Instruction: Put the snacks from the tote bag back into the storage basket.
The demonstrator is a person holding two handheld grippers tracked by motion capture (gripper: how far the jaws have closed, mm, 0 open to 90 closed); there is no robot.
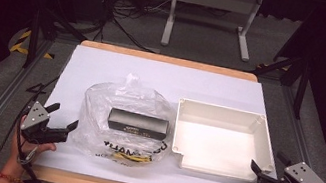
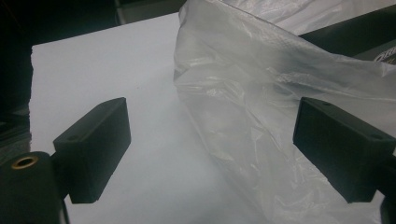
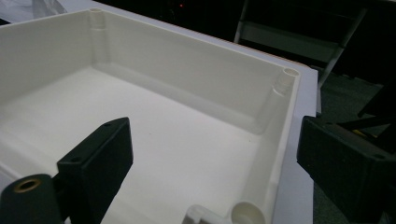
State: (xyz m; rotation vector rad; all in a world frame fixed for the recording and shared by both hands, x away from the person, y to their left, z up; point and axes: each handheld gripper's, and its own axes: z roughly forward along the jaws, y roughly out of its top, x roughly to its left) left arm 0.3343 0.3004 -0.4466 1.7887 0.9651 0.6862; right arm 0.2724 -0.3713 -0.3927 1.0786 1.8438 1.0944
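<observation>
On table, black box (image 1: 138, 123) inside plastic bag (image 1: 126, 115), both grippers' jaws wide

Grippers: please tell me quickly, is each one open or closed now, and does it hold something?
Left gripper: open, holding nothing; plastic bag between its jaws.
Right gripper: open, holding nothing; over white tray corner.

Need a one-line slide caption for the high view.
Two open hand-held grippers, left and right, flank a clear plastic bag holding a black rectangular box beside an empty white plastic tray.

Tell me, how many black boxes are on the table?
1. The black box lies inside the clear plastic bag, left of the white tray. The crumpled bag may hide others.
</observation>
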